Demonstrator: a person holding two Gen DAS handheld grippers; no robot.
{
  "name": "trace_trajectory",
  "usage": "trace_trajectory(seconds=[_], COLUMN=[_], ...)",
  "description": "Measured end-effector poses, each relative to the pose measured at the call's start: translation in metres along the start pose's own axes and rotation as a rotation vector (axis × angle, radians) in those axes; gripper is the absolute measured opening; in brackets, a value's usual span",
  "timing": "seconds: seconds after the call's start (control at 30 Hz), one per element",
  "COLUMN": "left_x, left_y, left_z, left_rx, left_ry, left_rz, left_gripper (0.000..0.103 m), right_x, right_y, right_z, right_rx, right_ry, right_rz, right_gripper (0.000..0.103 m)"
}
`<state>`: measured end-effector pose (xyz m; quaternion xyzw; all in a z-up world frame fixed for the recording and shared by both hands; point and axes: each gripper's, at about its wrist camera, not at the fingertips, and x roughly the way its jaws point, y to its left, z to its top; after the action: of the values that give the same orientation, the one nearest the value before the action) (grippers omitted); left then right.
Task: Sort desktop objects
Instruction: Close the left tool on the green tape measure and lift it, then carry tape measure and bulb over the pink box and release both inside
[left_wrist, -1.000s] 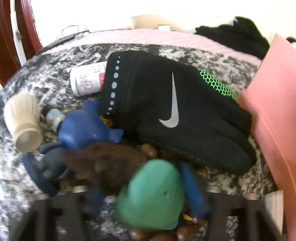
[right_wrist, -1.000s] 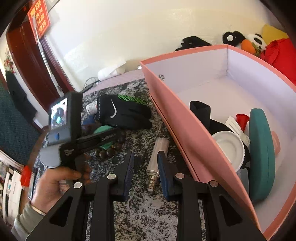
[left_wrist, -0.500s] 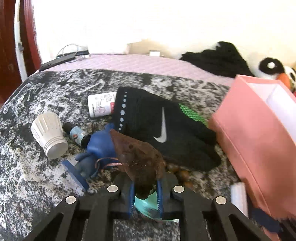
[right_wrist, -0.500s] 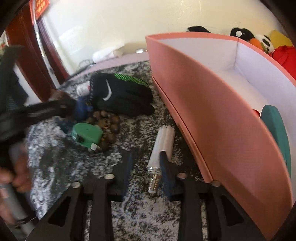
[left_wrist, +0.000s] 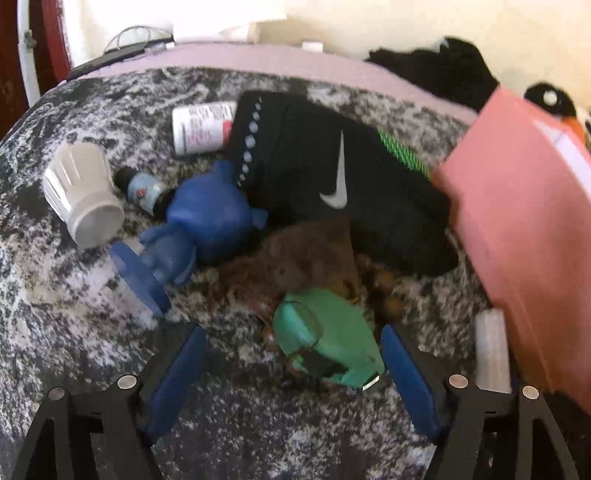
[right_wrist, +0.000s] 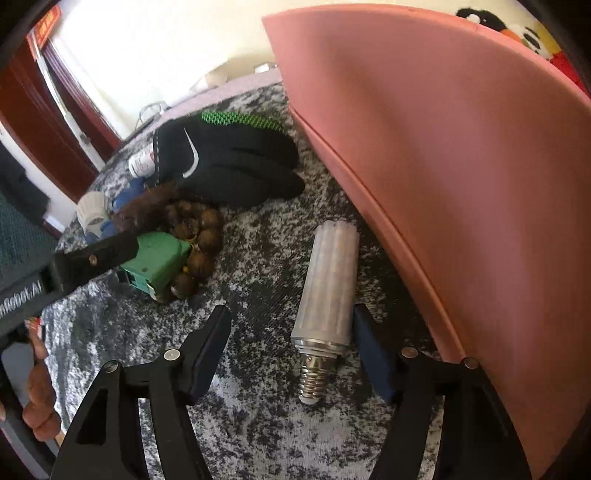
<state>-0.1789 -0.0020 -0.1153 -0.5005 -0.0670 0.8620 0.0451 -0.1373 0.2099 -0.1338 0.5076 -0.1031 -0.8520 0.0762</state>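
Note:
My left gripper (left_wrist: 291, 369) is open, its blue pads either side of a green tape measure (left_wrist: 327, 336) that lies on a string of brown beads (left_wrist: 384, 291). A brown furry piece (left_wrist: 295, 258) lies just beyond it. My right gripper (right_wrist: 291, 347) is open around a white corn-type LED bulb (right_wrist: 328, 284) that lies on the mottled grey cloth beside the pink box (right_wrist: 461, 166). The tape measure (right_wrist: 157, 260) and the beads (right_wrist: 203, 240) also show in the right wrist view.
A black Nike glove (left_wrist: 332, 177), a blue figure (left_wrist: 199, 225), a small dropper bottle (left_wrist: 144, 188), a white ribbed cap (left_wrist: 81, 195) and a white pill bottle (left_wrist: 203, 125) lie behind the tape measure. The pink box wall (left_wrist: 524, 229) rises at right, the bulb (left_wrist: 491, 350) at its foot.
My left gripper has let go of the brown furry piece, opened and dropped around the tape measure. My right gripper has opened wider and moved closer around the bulb.

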Motion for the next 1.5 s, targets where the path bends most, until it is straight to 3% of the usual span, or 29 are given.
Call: trace_trajectory(seconds=[0.07,0.13,0.27,0.47,0.57,0.63,0.7,0.73,1.03,1.5], left_x=[0.006,0.012,0.028,0.022,0.017,0.012,0.001,-0.007,-0.058,-0.109], left_y=[-0.004,-0.006,-0.006,-0.019,-0.024,-0.023,-0.021,-0.021,-0.011,0.017], left_z=[-0.002,-0.001,0.002,0.005,0.003,0.002,0.004,0.004,-0.003,-0.005], left_rx=[0.002,-0.006,-0.055,-0.009,0.030,0.034,0.030,0.033,0.049,0.012], left_ry=[-0.006,-0.008,0.013,-0.035,-0.054,-0.064,-0.083,-0.099,-0.189,-0.296], left_rz=[-0.003,-0.016,-0.043,-0.048,-0.018,-0.018,-0.027,-0.027,-0.057,-0.121], left_gripper=[0.081,0.064,0.059,0.019,0.019,0.019,0.019,0.019,0.019,0.019], right_x=[0.001,0.001,0.002,0.005,0.008,0.008,0.008,0.008,-0.003,-0.114], right_y=[0.003,0.005,0.006,0.007,0.009,0.008,0.003,0.001,0.005,0.028], right_z=[-0.001,-0.002,-0.003,-0.003,-0.002,-0.002,0.000,0.000,-0.002,-0.020], right_rx=[-0.009,-0.015,-0.020,-0.037,-0.052,-0.056,-0.054,-0.053,-0.062,-0.002], right_ry=[-0.003,-0.001,0.003,-0.003,-0.012,-0.022,-0.030,-0.033,-0.075,-0.426], right_rz=[-0.008,-0.005,-0.001,-0.004,-0.007,-0.015,-0.018,-0.015,-0.006,0.071], right_gripper=[0.072,0.072,0.072,0.072,0.070,0.059,0.039,0.034,0.032,0.032])
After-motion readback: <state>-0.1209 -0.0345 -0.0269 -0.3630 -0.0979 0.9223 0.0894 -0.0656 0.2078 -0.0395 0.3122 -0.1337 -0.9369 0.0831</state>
